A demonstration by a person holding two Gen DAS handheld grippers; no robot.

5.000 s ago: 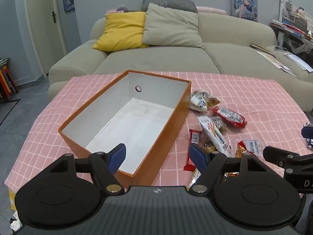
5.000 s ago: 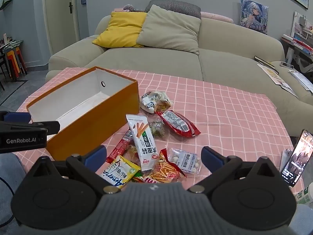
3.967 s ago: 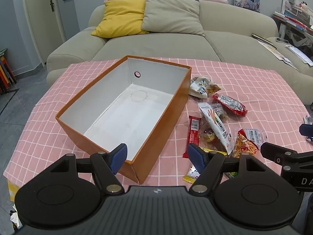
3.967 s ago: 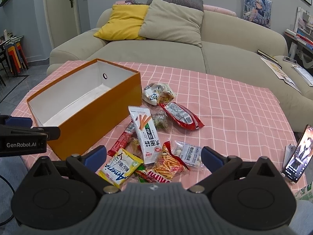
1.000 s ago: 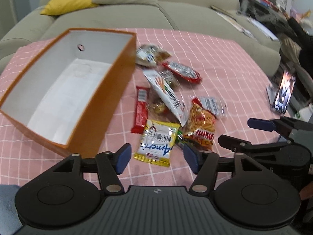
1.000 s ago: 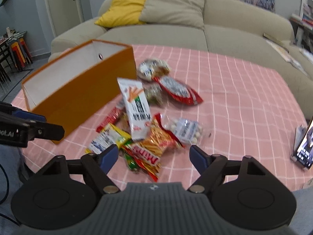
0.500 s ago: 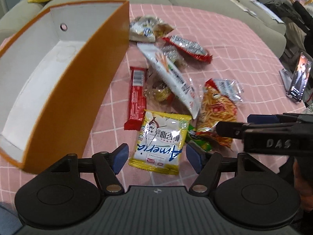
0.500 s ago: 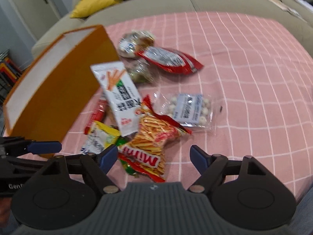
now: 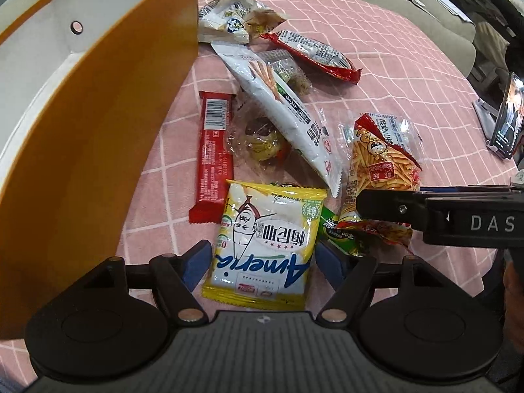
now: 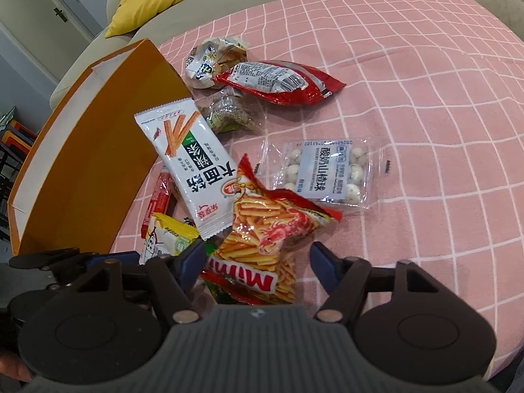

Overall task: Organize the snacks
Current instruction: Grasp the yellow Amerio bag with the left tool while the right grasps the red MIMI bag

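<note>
The left gripper (image 9: 262, 263) has its jaws wide and opening, with the near end of the yellow snack packet (image 9: 267, 244) lying between them; the pads stand just beside its side edges and do not look to be pressing yet. The packet lies flat on the pink checked worktop (image 9: 409, 75), its long axis running straight ahead of the jaws, so closing would pinch it across its short width.

The right gripper (image 10: 257, 262) has its jaws at a middling width and closing, straddling the bottom of the orange-red chip bag (image 10: 262, 242), which stretches ahead of them. The pads look not quite on it.

Each hand is nearest its own packet, and the two grippers sit close side by side. The orange box (image 9: 108, 124) stands to the left of the left jaws, so the yellow packet likely has the shorter trip, while the chip bag would have to cross over the pile
</note>
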